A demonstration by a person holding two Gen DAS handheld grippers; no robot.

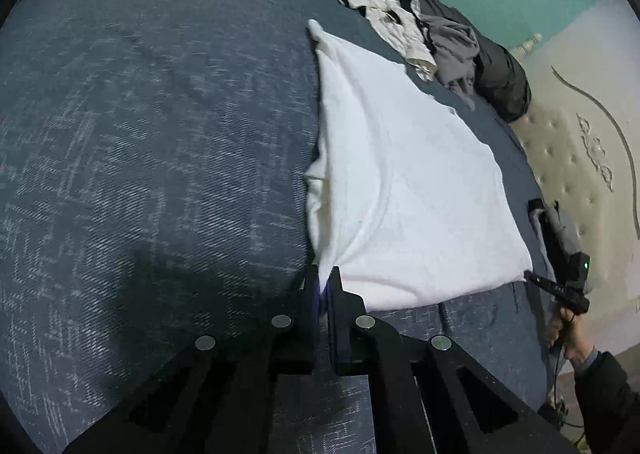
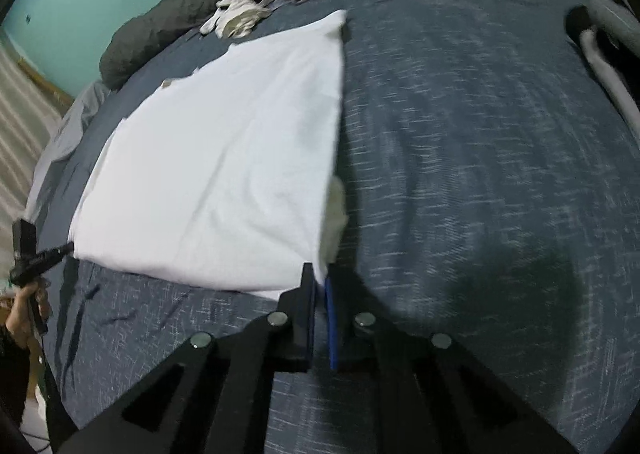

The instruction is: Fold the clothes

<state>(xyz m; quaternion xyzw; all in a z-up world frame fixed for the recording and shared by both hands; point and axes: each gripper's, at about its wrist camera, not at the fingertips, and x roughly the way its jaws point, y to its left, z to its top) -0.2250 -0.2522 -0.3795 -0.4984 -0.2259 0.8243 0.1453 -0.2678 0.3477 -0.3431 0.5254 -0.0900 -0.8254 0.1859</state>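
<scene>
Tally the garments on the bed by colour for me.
White garment, spread flat, near corners pinched: 1
Cream and black garment, crumpled: 1
Grey garment, crumpled: 1
Total: 3

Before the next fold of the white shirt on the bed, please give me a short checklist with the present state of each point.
1. Left tool shut on a near corner of the white shirt: ok.
2. Right tool shut on the other near corner: ok.
3. Shirt lies flat on the blue bedcover: mostly ok; one long edge is bunched.
4. Space beyond the shirt for folding: cannot tell; the pile of other clothes lies near the far end.
5. Far corners of the shirt lie square: not ok; one is twisted to a point.
</scene>
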